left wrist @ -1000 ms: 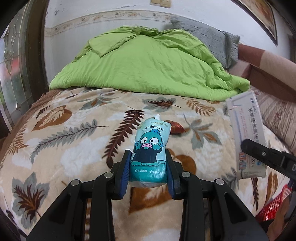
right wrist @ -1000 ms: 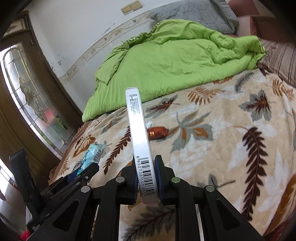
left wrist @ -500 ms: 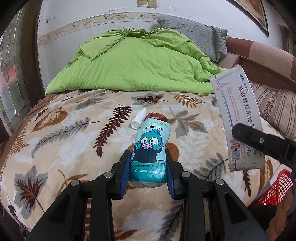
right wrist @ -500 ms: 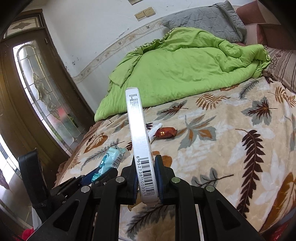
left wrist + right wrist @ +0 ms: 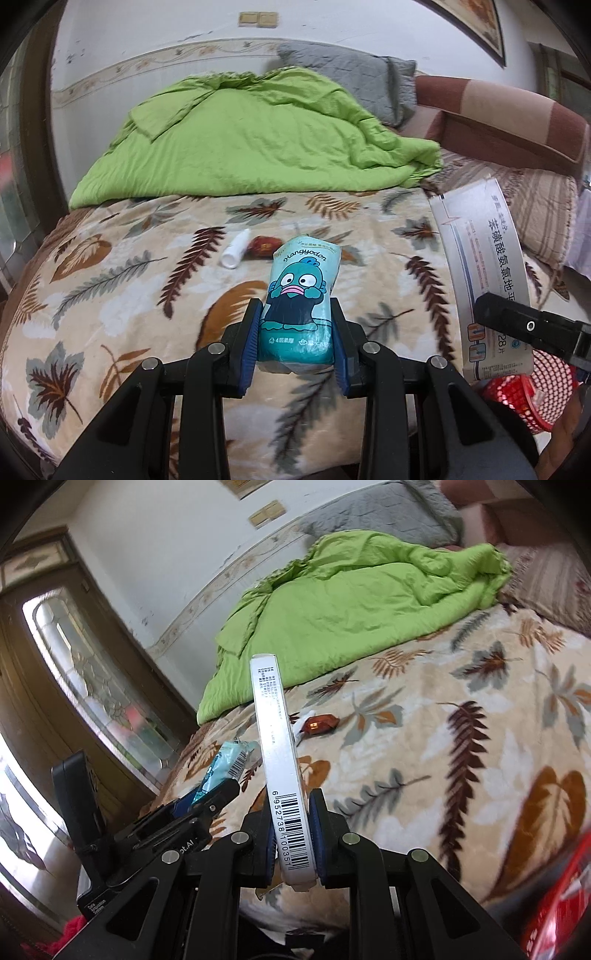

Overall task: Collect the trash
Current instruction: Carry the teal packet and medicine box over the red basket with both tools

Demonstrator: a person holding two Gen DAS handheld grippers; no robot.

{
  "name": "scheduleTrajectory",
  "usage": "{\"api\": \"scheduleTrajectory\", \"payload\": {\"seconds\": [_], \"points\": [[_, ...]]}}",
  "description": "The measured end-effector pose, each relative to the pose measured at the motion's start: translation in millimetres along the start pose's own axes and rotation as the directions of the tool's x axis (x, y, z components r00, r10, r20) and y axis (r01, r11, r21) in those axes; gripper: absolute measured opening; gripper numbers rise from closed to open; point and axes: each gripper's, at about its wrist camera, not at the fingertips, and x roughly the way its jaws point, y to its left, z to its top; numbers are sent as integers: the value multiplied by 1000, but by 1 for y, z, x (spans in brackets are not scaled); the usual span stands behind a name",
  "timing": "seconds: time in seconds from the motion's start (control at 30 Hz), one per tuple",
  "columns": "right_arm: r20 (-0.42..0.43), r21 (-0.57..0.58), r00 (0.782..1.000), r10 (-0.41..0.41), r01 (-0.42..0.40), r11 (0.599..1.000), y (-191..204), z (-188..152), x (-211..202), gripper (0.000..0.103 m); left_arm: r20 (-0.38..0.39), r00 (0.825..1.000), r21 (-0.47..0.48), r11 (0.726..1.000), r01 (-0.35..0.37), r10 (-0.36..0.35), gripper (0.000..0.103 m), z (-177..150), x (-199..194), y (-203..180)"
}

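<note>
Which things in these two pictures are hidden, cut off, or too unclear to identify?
- Red basket: left wrist view, cut by the lower right edge and covered by the white box; its contents cannot be seen.
- Small white bottle: right wrist view, mostly behind the box; label too small in both views.
- Brown wrapper: print too small to read.
- Tissue pack: the bottom is hidden between the left gripper pads.

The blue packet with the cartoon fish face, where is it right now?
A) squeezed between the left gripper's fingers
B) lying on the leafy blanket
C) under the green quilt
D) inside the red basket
A: the blue packet sits upright, pinched in the left gripper, above the leafy blanket.
</note>
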Motion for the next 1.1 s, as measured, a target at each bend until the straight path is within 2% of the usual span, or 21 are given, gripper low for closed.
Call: {"api": "scheduleTrajectory", "payload": {"seconds": [0.27, 0.53, 0.83, 1.1], "points": [[53, 55, 998, -36, 33, 998, -21, 5, -49, 18, 21, 997, 67, 995, 74, -76, 33, 9, -13, -38], [72, 119, 991, -110, 101, 988, -50, -6, -92, 18, 23, 988, 147, 978, 147, -152, 33, 11, -24, -82], [83, 188, 976, -200, 182, 965, -81, -18, -139, 18, 11, 964, 227, 939, 258, -267, 33, 15, -36, -136], [92, 250, 957, -275, 245, 937, -107, -27, -176, 18, -45, 934, 274, 894, 354, -356, 33, 14, -36, -182]]}}
